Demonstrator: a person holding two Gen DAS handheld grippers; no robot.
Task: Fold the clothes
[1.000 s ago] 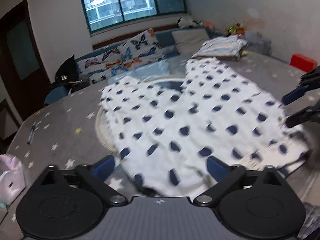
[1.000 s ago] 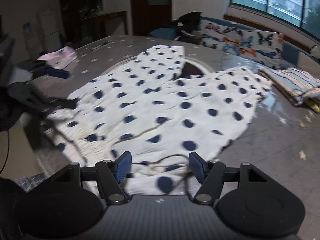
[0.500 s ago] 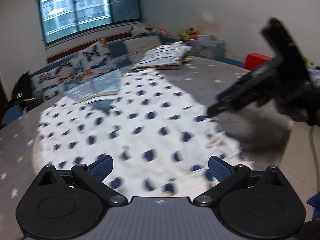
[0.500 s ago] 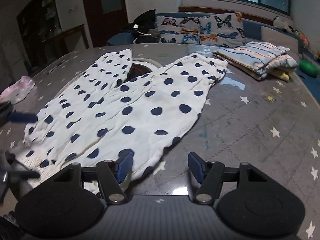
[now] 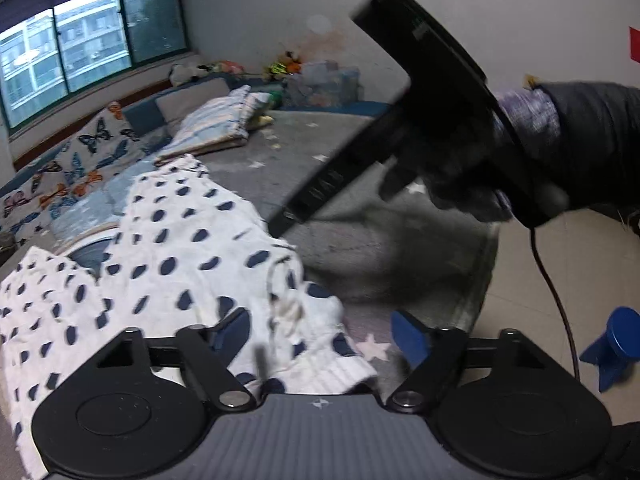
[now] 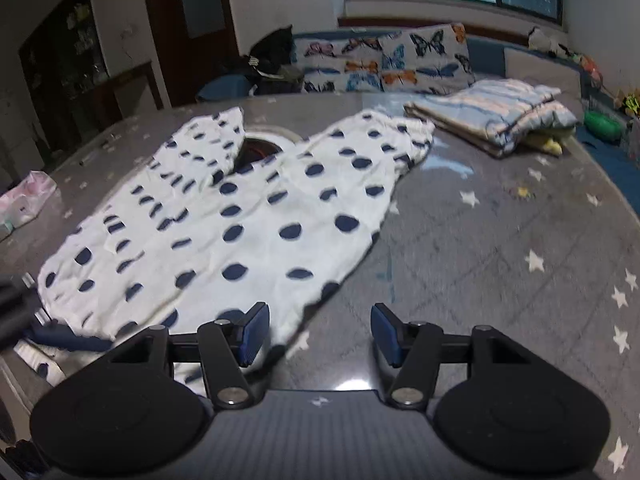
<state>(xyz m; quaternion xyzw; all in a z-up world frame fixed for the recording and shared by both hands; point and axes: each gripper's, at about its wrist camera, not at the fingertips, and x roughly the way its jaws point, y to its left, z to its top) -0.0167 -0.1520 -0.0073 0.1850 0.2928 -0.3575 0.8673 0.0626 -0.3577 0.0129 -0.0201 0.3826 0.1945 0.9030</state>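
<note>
White pants with dark blue dots (image 6: pixel 248 216) lie spread flat on the grey star-patterned table (image 6: pixel 500 248), legs pointing to the far side. In the left wrist view the pants (image 5: pixel 168 248) show their ribbed waistband (image 5: pixel 340 372) at the near edge. My left gripper (image 5: pixel 320 336) is open, its jaws straddling the waistband corner. My right gripper (image 6: pixel 316 334) is open and empty, above the pants' right edge near the waist. The right gripper's body and the hand holding it (image 5: pixel 460 152) cross the left wrist view.
A folded striped garment (image 6: pixel 492 116) lies at the far right of the table. A pink and white item (image 6: pixel 24 200) lies at the left edge. A butterfly-print sofa (image 6: pixel 384 60) stands behind. The table's edge and tiled floor (image 5: pixel 532 280) lie to the right.
The left gripper has swung right along the waistband to its right corner. The right gripper has pulled up and shifted toward the pants' right edge.
</note>
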